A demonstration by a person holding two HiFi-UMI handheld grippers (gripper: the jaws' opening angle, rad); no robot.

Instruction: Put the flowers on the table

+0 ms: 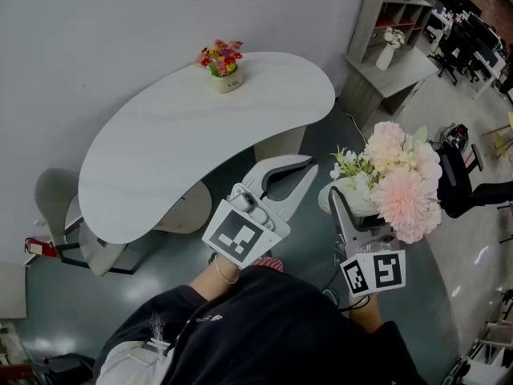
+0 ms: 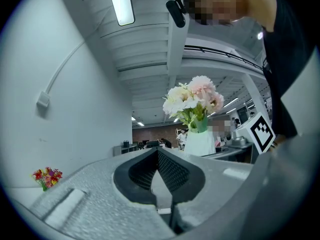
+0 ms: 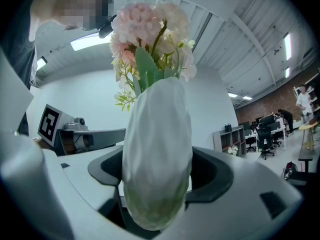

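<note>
Looking down from my head view, I get only a sliver of the vase point(image 1: 357, 199). The flowers point(image 1: 401, 184) cover its mouth, and the right claw point(image 1: 349, 215) hides its lower part. One jaw of that claw is lost behind the vase. In the right claw view the vase fills the gap, so the pads behind it are hidden. The print on the pot point(image 1: 227, 81) on the table point(image 1: 160, 159) is too small to read. The person point(image 1: 264, 327) is cut off by the bottom edge.
</note>
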